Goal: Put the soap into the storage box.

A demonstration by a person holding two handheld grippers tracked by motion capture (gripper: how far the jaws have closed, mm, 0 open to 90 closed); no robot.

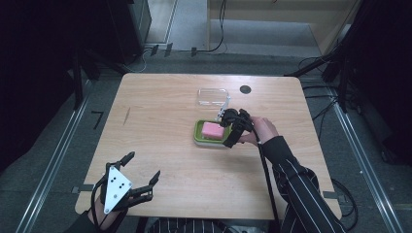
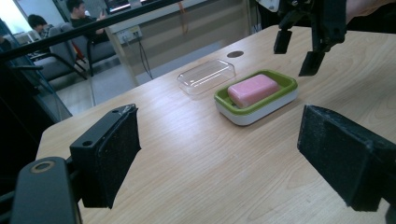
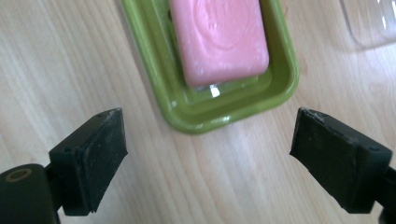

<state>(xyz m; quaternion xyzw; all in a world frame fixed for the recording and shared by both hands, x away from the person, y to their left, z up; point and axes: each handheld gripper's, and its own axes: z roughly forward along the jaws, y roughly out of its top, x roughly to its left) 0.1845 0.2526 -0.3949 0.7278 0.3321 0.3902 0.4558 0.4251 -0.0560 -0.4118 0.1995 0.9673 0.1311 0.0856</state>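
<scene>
From the high view I look down on a light wooden bench (image 1: 160, 126) with rounded corners. A little right of its centre sits a rectangular soap dish with a green rim and white base (image 1: 198, 132), and a pink rectangular bar of soap (image 1: 212, 129) lies flat inside it. Just beyond the dish, toward 12 o'clock, a clear plastic rectangular lid (image 1: 213, 96) rests on the bench, apart from the dish. A small dark round hole (image 1: 245, 89) marks the bench at about 1 o'clock from the dish.

My right hand-held gripper (image 1: 228, 127) hangs above the dish's 3 o'clock end, held by a hand (image 1: 264, 130) in a dark striped sleeve. Its jaws stand wide apart and hold nothing. In the right gripper view, the two black jaws rise on either side of the near end of the green dish (image 3: 205, 112), with the pink soap (image 3: 218, 39) ahead between them; I cannot tell whether the pads touch anything.

My left hand-held gripper (image 1: 141, 175) rests near the bench's front edge at about 7 o'clock from the dish, well apart from it, carrying a grey three-cornered plate. Its jaws are also spread wide and empty. In the left gripper view, the dish (image 2: 275, 100), soap (image 2: 253, 89) and clear lid (image 2: 206, 75) sit ahead between the jaws.
</scene>
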